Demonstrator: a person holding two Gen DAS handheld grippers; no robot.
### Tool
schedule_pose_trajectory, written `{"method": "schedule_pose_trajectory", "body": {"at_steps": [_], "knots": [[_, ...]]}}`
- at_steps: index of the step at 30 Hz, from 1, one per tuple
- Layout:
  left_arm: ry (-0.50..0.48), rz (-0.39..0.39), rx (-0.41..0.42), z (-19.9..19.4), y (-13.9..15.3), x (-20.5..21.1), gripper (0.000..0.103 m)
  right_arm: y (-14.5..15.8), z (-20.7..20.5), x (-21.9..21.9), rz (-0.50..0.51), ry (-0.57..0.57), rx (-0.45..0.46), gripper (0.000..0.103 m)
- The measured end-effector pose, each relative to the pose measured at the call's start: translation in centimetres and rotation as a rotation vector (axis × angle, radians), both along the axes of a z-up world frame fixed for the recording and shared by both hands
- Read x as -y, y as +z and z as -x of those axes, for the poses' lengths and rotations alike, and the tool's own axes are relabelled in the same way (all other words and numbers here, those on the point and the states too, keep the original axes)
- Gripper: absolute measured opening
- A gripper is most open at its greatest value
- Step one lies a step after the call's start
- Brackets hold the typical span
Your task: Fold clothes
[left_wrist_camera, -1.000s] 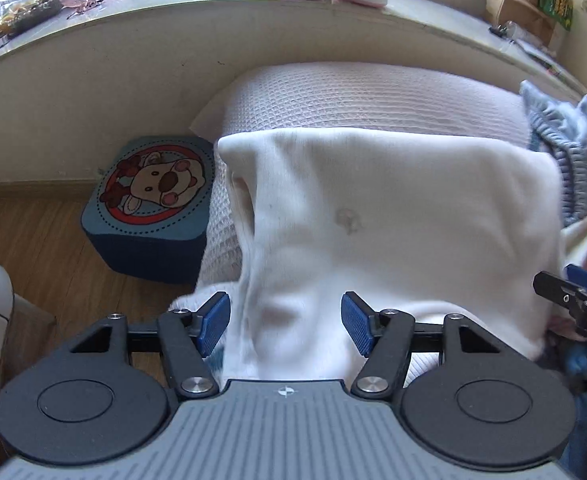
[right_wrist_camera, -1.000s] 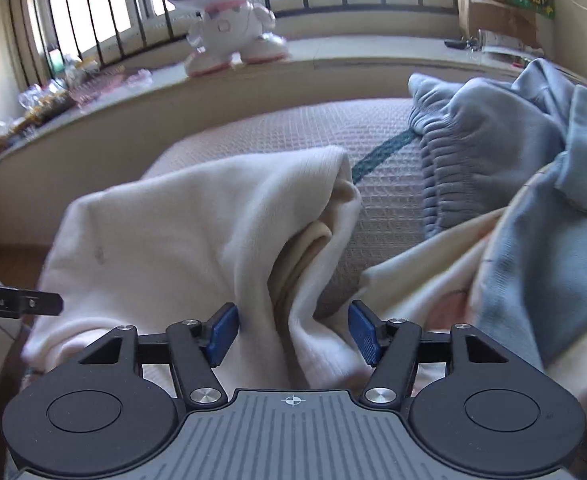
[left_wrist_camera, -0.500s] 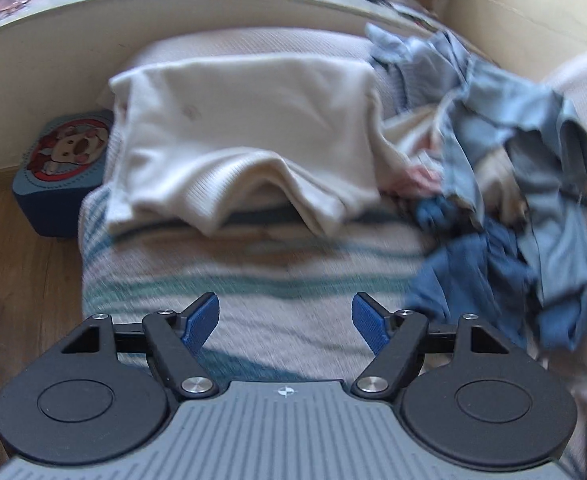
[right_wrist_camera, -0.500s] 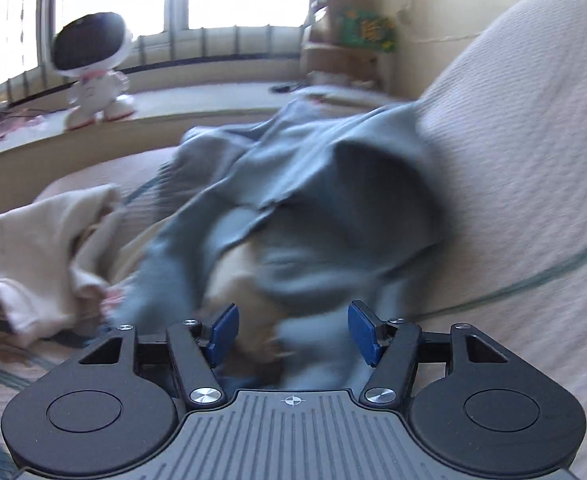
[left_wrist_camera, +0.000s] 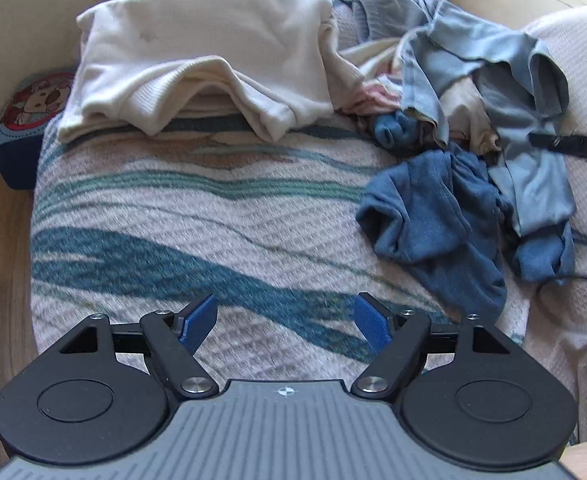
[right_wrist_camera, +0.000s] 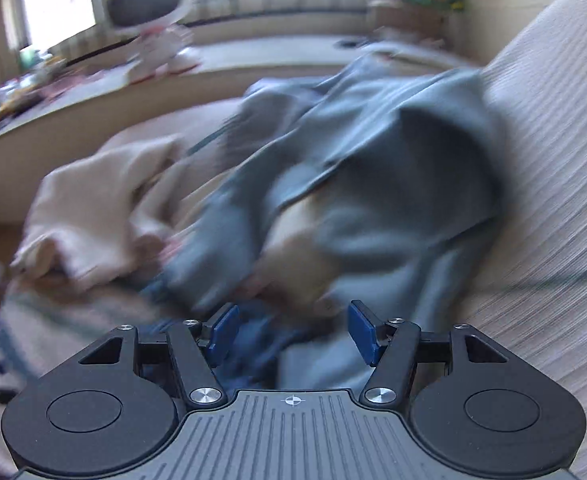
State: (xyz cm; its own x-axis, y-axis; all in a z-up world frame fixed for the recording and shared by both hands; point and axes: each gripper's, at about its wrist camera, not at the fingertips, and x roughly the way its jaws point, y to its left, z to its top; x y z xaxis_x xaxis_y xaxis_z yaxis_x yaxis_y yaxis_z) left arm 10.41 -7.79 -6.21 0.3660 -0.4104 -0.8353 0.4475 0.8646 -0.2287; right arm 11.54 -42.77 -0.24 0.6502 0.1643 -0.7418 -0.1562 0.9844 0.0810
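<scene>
Hovering over the striped blanket (left_wrist_camera: 213, 216), our left claw (left_wrist_camera: 285, 322) has just been opening and holds nothing. Our right claw (right_wrist_camera: 291, 330) gapes empty above the blue clothes pile (left_wrist_camera: 445, 208); the cream garment (left_wrist_camera: 205, 52) lies folded beyond.

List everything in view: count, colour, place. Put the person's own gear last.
cream garment: one, off-white, folded at the far end of the bed, left of the pile
light blue clothes: several, tangled, far right of the bed
dark blue garment: one, crumpled, near edge of the pile
bed cover: one, pale with teal and blue wavy stripes, bare in the middle
cushion: one, navy with a cartoon animal, on the floor at left
toy robot: one, white with a dark head, on the windowsill
left tongs: open, blue pads, over bare cover, just been opening, nothing between
right tongs: open, over the blue pile
</scene>
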Motion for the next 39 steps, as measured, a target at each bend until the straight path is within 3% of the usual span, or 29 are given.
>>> {"method": "schedule_pose_trajectory", "body": {"at_steps": [5, 9, 10, 14, 16, 20, 27, 35, 39], "knots": [[-0.031, 0.002, 0.006, 1.5, 0.4, 0.4, 0.074, -2.8, 0.4, -4.4, 0.011, 0.134, -0.071, 0.060], [0.004, 0.042, 0.008, 2.5, 0.9, -0.6, 0.077, -3.2, 0.5, -6.5, -0.010, 0.221, -0.149, 0.046], [0.020, 0.057, 0.001, 2.7, 0.9, -0.9, 0.077, -3.5, 0.5, -6.7, -0.023, 0.227, -0.170, 0.039], [0.030, 0.079, -0.028, 3.5, 0.5, -1.3, 0.077, -5.5, -0.1, -7.1, -0.060, 0.185, -0.205, 0.038], [0.018, 0.063, -0.023, 4.1, 0.4, -1.2, 0.077, -6.3, -0.3, -7.5, -0.092, 0.180, -0.217, 0.015], [0.051, 0.090, -0.025, 5.0, 0.5, -2.6, 0.077, -5.4, 0.2, -9.6, -0.092, 0.239, -0.199, 0.007], [0.118, 0.096, -0.003, 6.1, 1.0, -5.6, 0.077, 1.6, 0.8, -14.3, -0.241, 0.373, -0.058, 0.007], [0.179, 0.120, 0.065, 7.7, 2.6, -8.4, 0.077, 11.7, 3.9, -18.9, -0.405, 0.584, 0.205, 0.007], [0.197, 0.129, 0.066, 8.0, 2.7, -9.1, 0.078, 13.1, 6.5, -18.5, -0.401, 0.653, 0.233, 0.007]]}}
